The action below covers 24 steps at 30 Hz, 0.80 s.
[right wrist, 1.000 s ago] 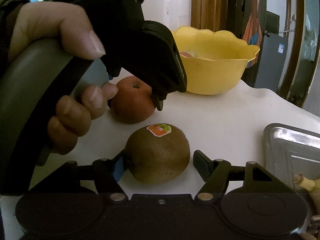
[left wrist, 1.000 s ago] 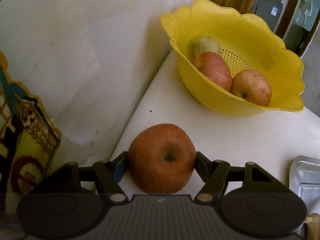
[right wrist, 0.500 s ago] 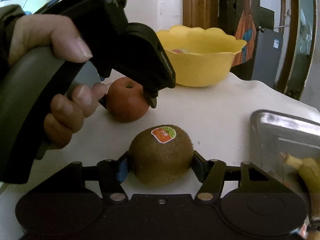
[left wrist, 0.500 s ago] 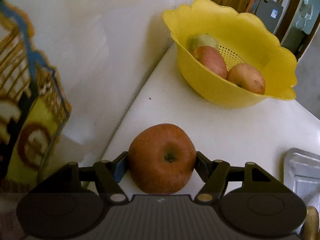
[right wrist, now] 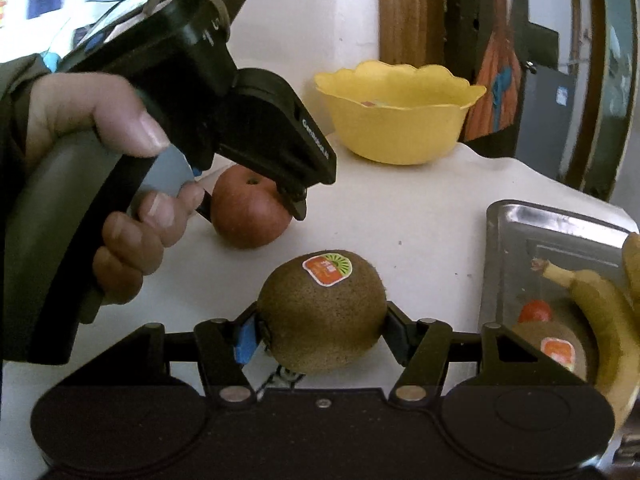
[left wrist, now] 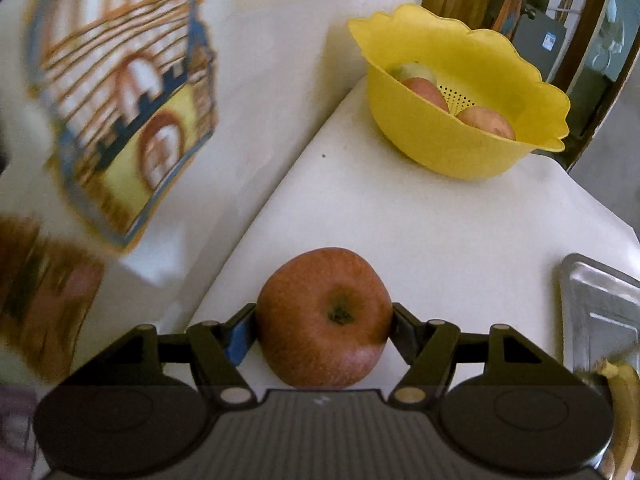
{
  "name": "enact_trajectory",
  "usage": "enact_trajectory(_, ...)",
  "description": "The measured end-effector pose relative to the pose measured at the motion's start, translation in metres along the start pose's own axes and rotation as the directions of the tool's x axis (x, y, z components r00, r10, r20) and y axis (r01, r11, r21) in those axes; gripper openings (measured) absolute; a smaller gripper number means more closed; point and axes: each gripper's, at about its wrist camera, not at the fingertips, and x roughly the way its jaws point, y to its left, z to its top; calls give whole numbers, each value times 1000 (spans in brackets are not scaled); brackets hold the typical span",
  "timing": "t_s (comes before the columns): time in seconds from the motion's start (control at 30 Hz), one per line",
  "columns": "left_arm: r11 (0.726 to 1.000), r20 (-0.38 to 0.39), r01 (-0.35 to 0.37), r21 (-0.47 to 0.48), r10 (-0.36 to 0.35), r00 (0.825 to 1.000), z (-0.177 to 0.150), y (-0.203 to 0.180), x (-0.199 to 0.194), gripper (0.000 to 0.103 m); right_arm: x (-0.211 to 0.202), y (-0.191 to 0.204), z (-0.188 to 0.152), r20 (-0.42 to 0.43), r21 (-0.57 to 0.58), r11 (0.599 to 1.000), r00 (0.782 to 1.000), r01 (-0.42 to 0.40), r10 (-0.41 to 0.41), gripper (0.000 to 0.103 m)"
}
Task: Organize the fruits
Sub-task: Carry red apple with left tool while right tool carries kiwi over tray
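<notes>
My left gripper [left wrist: 324, 324] is shut on a red apple [left wrist: 324, 316] and holds it just above the white table; it also shows in the right wrist view [right wrist: 250, 212] between the left gripper's fingers [right wrist: 298, 208]. My right gripper [right wrist: 322, 328] is shut on a brown kiwi [right wrist: 322, 312] with an orange sticker. A yellow scalloped bowl [left wrist: 472, 148] at the far end holds two red apples [left wrist: 486, 122] and a greenish fruit; it also shows in the right wrist view [right wrist: 400, 136].
A metal tray [right wrist: 552, 236] at the right holds a banana [right wrist: 600, 312], a second kiwi [right wrist: 556, 344] and a small red fruit. A white wall with colourful stickers [left wrist: 124, 112] borders the table's left edge. A doorway lies behind the bowl.
Both grippers have drawn back and lifted a little with their fruit. The right gripper closed on the kiwi and shifted right, bringing the tray's banana and kiwi into view.
</notes>
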Motion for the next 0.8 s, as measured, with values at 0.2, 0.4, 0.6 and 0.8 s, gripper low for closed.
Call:
enact_trajectory(0.2, 1000, 22, -14, -16, 14, 1000, -27, 4, -22, 73, -29, 0, -12, 38, -23, 999, 999, -28, 28, 64)
enact_trajectory(0.4, 1000, 62, -4, -12, 4, 998, -49, 10, -54, 73, -58, -4, -21, 95, -23, 997, 992, -76, 78, 64)
enact_trajectory(0.6, 1000, 131, 0, 22, -3, 991, -78, 13, -70, 73, -72, -15, -29, 153, 2, 993, 981, -117, 115, 64)
enact_trajectory(0.8, 999, 195, 5, 43, -13, 981, -99, 14, -80, 73, -90, -25, -39, 173, 20, 991, 977, -129, 124, 64)
